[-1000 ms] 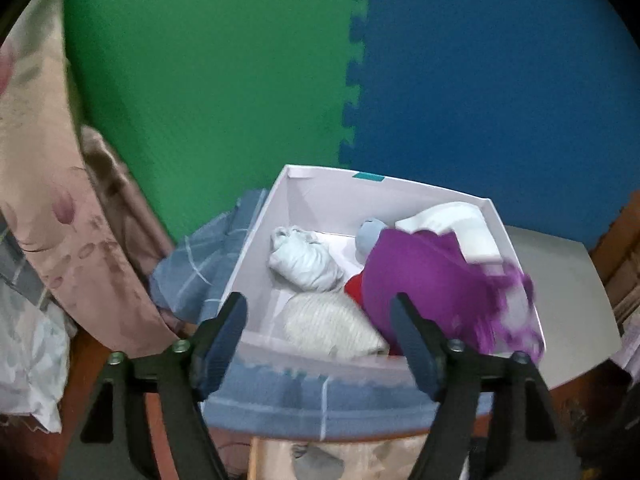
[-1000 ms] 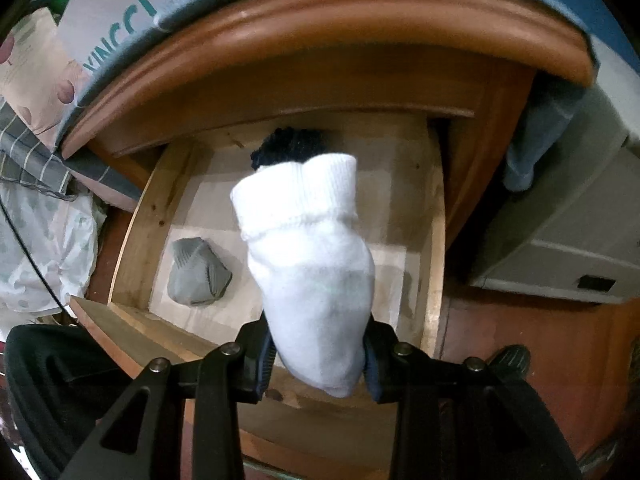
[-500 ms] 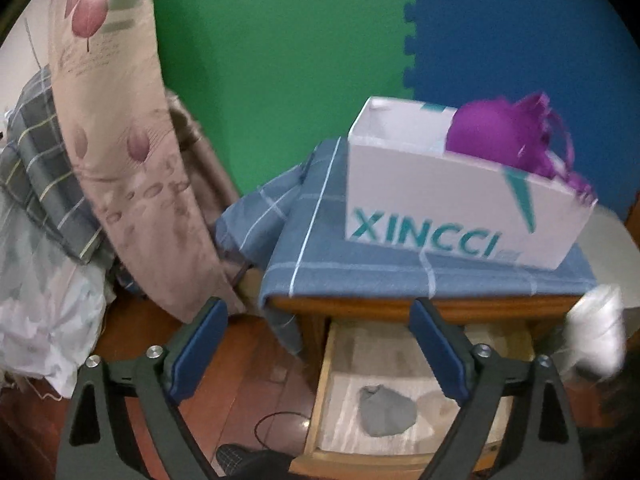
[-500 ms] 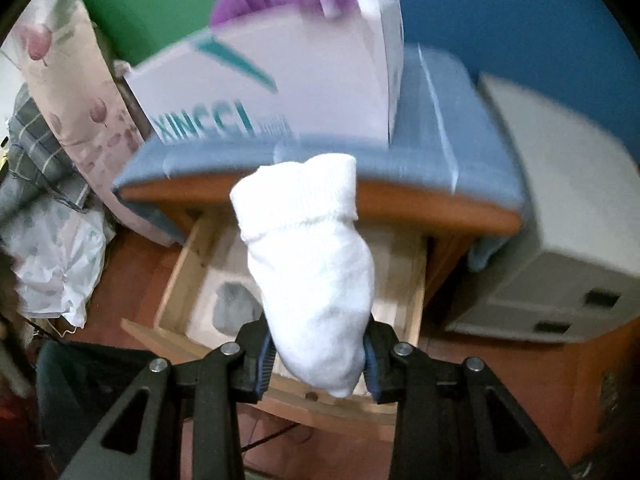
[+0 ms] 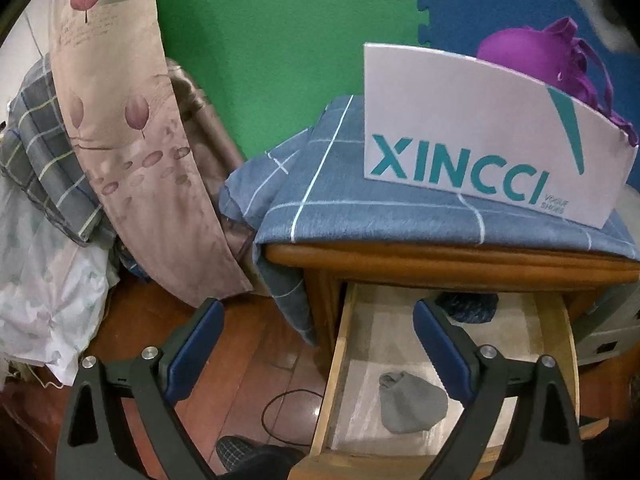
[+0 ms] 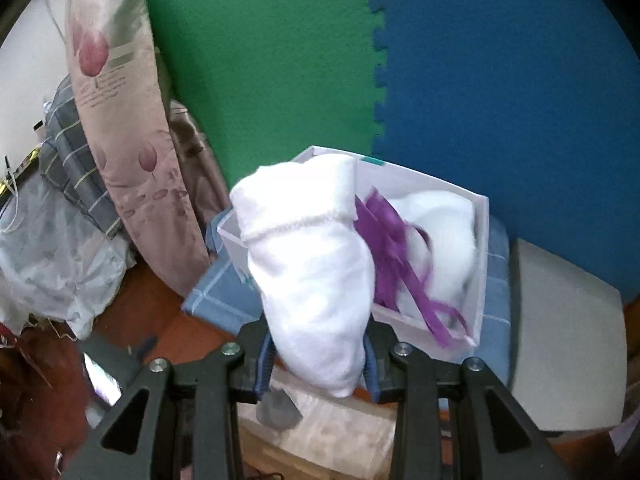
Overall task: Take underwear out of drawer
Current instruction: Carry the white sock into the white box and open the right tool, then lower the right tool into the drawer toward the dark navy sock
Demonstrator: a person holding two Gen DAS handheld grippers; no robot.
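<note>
The wooden drawer (image 5: 340, 344) stands pulled out under the nightstand. A grey rolled bundle (image 5: 412, 408) lies near its front and a dark blue bundle (image 5: 468, 306) at its back. My left gripper (image 5: 318, 312) hangs open above the drawer's left edge, nothing between its fingers. My right gripper (image 6: 318, 360) is shut on a white rolled garment (image 6: 312, 264), held up in front of the white XINCCI box (image 6: 482, 264). In the box lie a purple garment (image 6: 396, 252) and more white fabric. The grey bundle (image 6: 278, 404) shows below the right gripper.
The box (image 5: 460, 132) sits on a blue checked cloth (image 5: 360, 200) covering the nightstand. Floral and plaid bedding (image 5: 132, 140) hangs at the left over a red-brown floor with a black cable (image 5: 280, 408). A grey cabinet (image 6: 568, 344) stands to the right.
My left gripper sank from over the box to in front of the open drawer, and its jaws widened. My right gripper rose from the drawer up to the box, still gripping the white garment.
</note>
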